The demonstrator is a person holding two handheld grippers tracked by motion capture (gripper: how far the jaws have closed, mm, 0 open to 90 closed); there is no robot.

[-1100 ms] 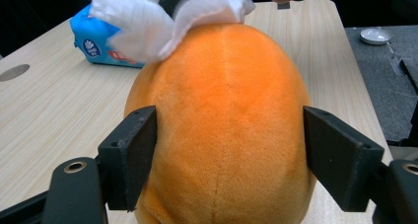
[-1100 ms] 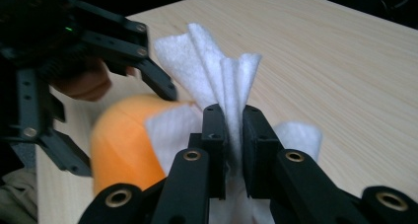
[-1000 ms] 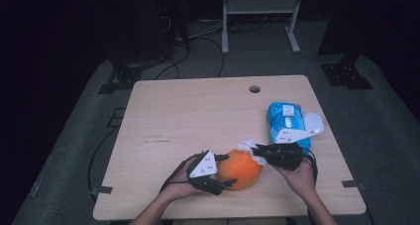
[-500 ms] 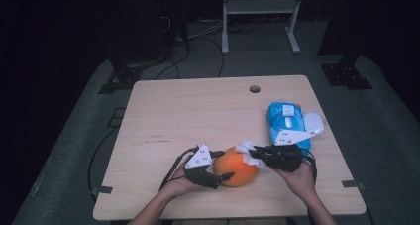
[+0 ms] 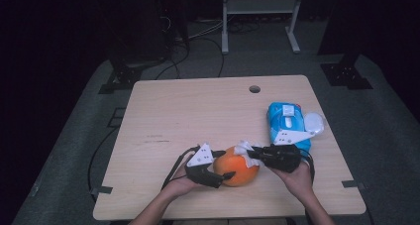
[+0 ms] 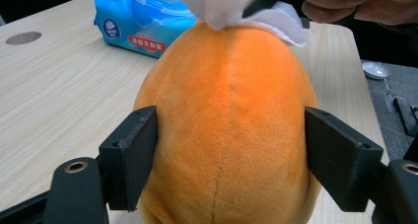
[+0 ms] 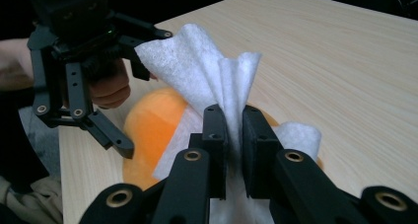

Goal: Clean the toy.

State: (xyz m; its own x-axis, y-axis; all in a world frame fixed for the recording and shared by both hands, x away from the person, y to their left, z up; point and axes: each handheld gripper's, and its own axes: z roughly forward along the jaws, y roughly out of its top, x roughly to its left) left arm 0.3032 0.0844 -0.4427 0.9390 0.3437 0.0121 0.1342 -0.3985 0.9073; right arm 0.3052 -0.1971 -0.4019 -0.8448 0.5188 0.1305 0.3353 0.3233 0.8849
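Observation:
An orange plush ball [image 5: 239, 169] [image 6: 229, 130] lies near the table's front edge. My left gripper [image 5: 224, 164] [image 6: 230, 157] is shut on it, one pad pressed on each side. A white wipe [image 5: 244, 147] [image 7: 207, 73] [image 6: 231, 4] rests on the top of the plush ball [image 7: 148, 130]. My right gripper [image 5: 251, 153] [image 7: 234, 135] comes in from the right and is shut on the bunched wipe, holding it against the ball. The left gripper [image 7: 81, 86] shows beyond the ball in the right gripper view.
A blue pack of wipes [image 5: 287, 121] [image 6: 140, 19] lies at the table's right side with a white lid [image 5: 313, 122] beside it. A cable hole [image 5: 254, 89] sits near the far edge. The light wooden table [image 5: 188, 116] stretches bare to the left and back.
The left gripper and the orange ball have shifted slightly left on the table. The right gripper followed with the wipe, staying on the ball's top.

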